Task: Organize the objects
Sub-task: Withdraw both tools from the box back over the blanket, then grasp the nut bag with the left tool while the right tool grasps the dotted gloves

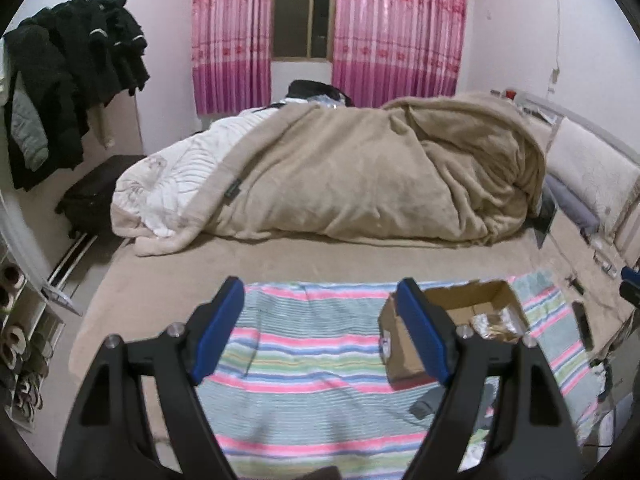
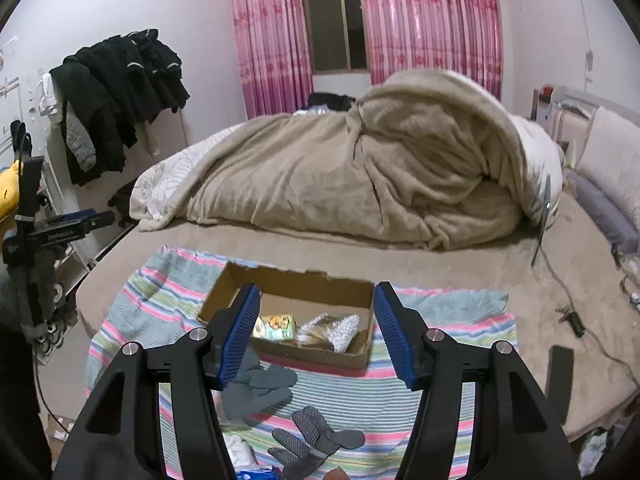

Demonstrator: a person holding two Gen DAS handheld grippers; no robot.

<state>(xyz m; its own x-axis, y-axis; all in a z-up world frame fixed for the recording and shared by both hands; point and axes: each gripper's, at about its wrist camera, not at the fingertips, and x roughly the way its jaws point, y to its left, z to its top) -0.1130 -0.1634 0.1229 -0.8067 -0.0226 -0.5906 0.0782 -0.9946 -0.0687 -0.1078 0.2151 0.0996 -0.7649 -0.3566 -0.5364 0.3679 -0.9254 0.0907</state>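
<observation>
An open cardboard box point(image 2: 292, 296) sits on a striped cloth point(image 2: 440, 396) on the bed. Inside lie a small printed packet point(image 2: 276, 327) and a white and brown knitted item point(image 2: 332, 330). In front of the box lie grey socks point(image 2: 262, 386) and grey dotted gloves point(image 2: 310, 438). My right gripper point(image 2: 316, 332) is open and empty, just short of the box. My left gripper point(image 1: 320, 330) is open and empty above the striped cloth point(image 1: 304, 360), left of the box point(image 1: 404, 344). The left gripper also shows at the left edge of the right wrist view point(image 2: 84, 220).
A heaped beige blanket point(image 2: 360, 172) fills the far half of the bed. A dark flat remote-like object point(image 2: 560, 380) and a cable with a plug point(image 2: 572, 320) lie on the bed at right. Dark jackets point(image 2: 116, 92) hang at left. A shoe rack point(image 1: 20, 340) stands at left.
</observation>
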